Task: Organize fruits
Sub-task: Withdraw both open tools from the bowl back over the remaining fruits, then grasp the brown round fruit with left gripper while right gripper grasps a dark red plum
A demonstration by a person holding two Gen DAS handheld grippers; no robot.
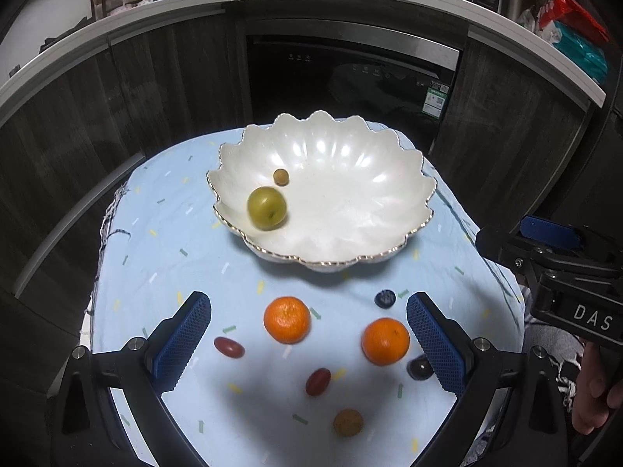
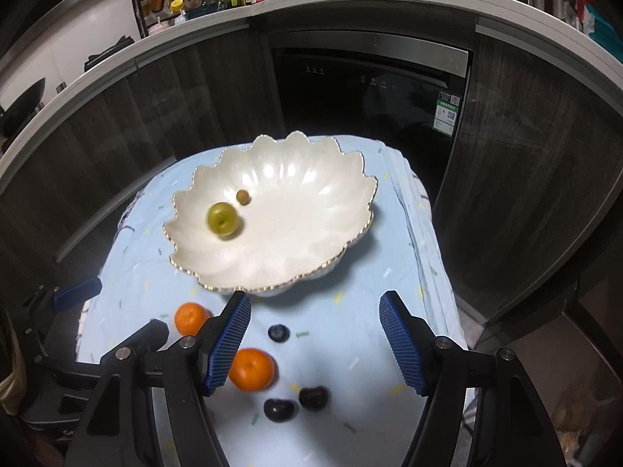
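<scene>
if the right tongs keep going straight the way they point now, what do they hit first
Probably the blue cloth, just short of the white bowl. The open right tongs aim down at a bare patch with the blueberry a little off to the left. Depth is hard to judge, so the bowl's near rim might come first.

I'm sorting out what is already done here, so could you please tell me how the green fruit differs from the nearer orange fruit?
The green fruit lies inside the white scalloped bowl; the nearer orange fruit sits on the blue cloth in front of it. The green fruit is smooth-skinned and yellow-green; the orange fruit is bright orange with dimpled skin. The green fruit looks slightly smaller. Both are round, and neither is held.
</scene>
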